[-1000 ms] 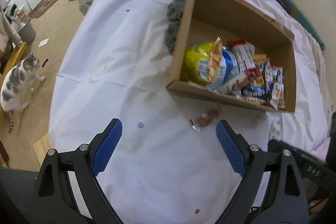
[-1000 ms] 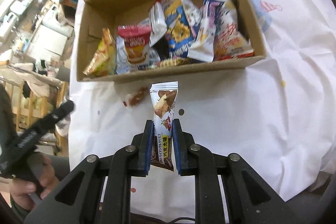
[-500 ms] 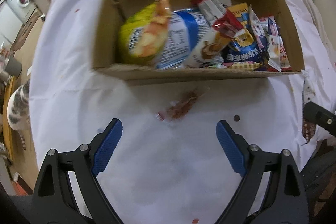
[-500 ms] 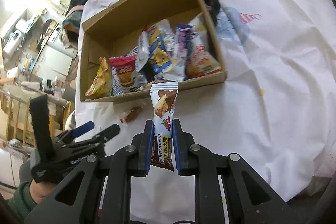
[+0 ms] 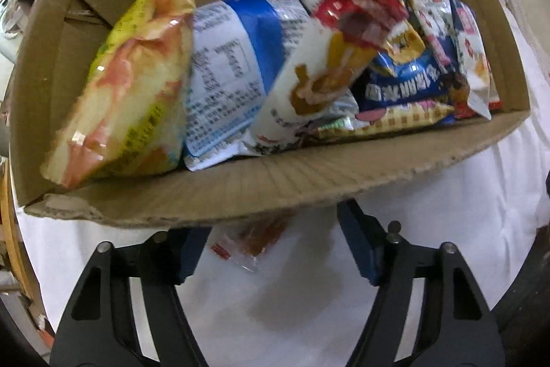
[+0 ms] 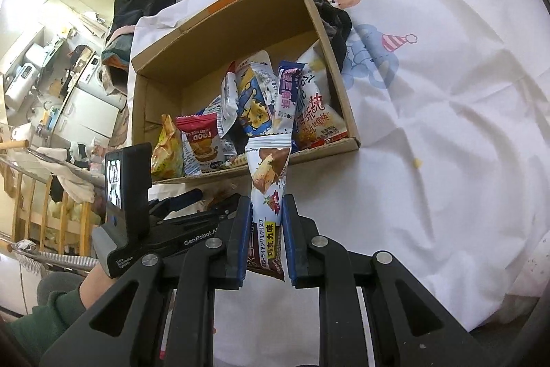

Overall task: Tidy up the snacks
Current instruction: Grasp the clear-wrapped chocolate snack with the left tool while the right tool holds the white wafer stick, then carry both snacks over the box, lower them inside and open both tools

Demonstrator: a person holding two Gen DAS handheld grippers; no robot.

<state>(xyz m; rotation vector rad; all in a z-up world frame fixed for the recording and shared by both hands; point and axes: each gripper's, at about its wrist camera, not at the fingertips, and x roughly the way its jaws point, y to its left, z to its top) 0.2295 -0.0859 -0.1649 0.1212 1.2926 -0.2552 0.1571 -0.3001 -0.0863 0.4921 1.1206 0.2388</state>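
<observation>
A cardboard box (image 5: 275,191) full of snack bags sits on the white cloth; it also shows in the right wrist view (image 6: 330,36). A small clear red-brown snack packet (image 5: 251,239) lies on the cloth just in front of the box wall. My left gripper (image 5: 275,250) is open, low over the cloth, with its fingers either side of that packet and their tips under the box's near edge. My right gripper (image 6: 265,229) is shut on a white and brown chocolate bar packet (image 6: 266,195), held upright in front of the box. The left gripper (image 6: 178,205) shows there too.
The white printed cloth (image 6: 447,126) covers a bed or table, with its edge at the left. A dark garment (image 6: 333,19) lies behind the box. A wooden rail (image 6: 41,212) and kitchen furniture stand at the far left.
My left gripper has moved forward and down to the box's near wall, so the small packet now lies between its fingers. My right gripper has drawn back a little, still holding the chocolate packet.
</observation>
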